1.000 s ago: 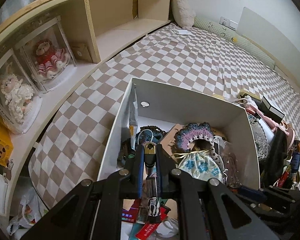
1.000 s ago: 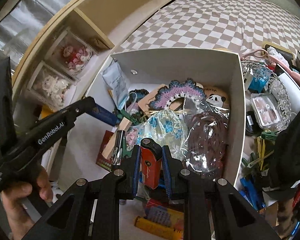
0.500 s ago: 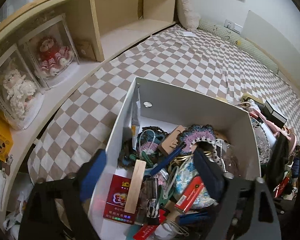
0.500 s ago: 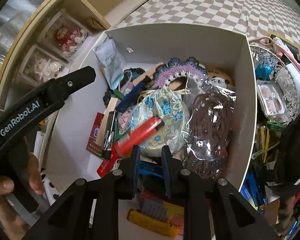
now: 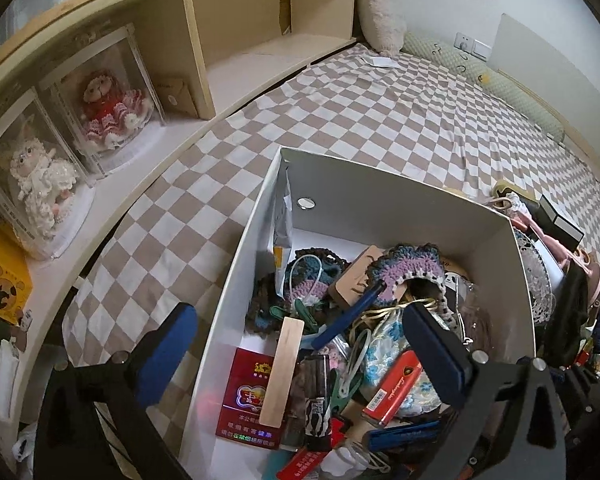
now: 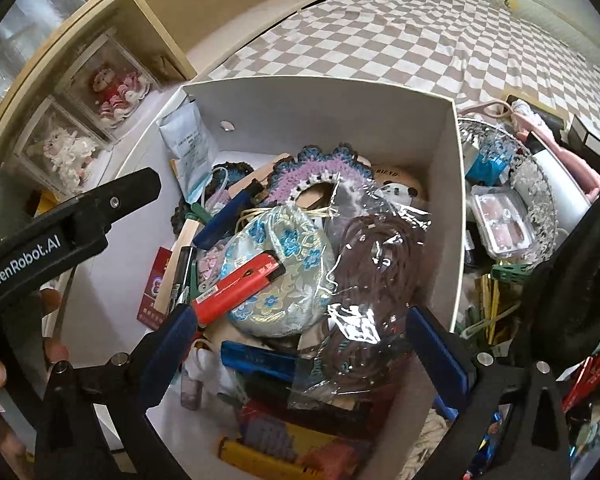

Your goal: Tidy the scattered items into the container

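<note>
Both the left hand-held gripper (image 5: 300, 344) and right hand-held gripper (image 6: 302, 332) have just been opening and stand spread, empty. The glossy red lighter (image 6: 236, 285) lies on the floral pouch (image 6: 276, 276) inside the white cardboard box (image 6: 332, 114); items beneath are half-buried.

Red lighter (image 6: 236, 286) flat on floral pouch (image 6: 284, 268) in white box (image 6: 332, 120).

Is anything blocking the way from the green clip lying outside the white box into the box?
Only the box's right wall stands between the green clip and the inside; the white box is open on top.
</note>
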Tool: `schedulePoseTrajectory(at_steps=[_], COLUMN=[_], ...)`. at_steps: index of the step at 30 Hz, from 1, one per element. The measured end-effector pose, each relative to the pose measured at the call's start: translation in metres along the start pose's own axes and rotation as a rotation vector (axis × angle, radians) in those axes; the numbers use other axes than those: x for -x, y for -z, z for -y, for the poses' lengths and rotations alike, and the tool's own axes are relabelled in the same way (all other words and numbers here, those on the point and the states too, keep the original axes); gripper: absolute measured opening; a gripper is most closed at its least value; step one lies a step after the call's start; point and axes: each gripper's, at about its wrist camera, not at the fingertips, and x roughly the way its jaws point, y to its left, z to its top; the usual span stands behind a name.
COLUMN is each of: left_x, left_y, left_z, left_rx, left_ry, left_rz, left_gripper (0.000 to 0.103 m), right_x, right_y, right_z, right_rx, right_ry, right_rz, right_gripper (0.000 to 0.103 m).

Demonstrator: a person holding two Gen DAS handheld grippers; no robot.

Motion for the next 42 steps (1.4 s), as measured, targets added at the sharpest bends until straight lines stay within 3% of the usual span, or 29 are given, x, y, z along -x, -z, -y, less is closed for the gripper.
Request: schedulePoseTrajectory(at_steps=[17, 26, 31, 38, 42], left_x=[0.014, 0.034, 0.052, 0.078, 0.093], left_y=[0.007, 0.012, 0.019, 0.037, 0.049], left_z=[0.006, 0.005, 0.007, 0.027, 0.036], left_rx=[-0.088, -0.056, -0.044, -0.134, -0.148], left_ry=[-0.033, 0.023, 0.048, 0.033, 0.079], left_rz=[0.018, 0.026, 0.042, 0.098, 0.121], left_gripper=[0.103, 0.103, 0.103, 0.103, 0.103], right_x=[0.025, 0.051, 0.068, 0.098, 0.118], right_y=[-0.002, -0.001, 0.001, 0.013, 0.033], right_z=[0.011, 0.008, 0.008, 0.014, 0.021], right_rx=[-0.035, 0.005, 0.032, 0.059, 0.074], right_ry=[0.01, 0.067, 0.085, 0.109, 0.118], right_rz=[0.12, 0.254, 0.28, 0.323, 0.355], right_gripper=[0.103, 0.103, 0.103, 0.103, 0.103])
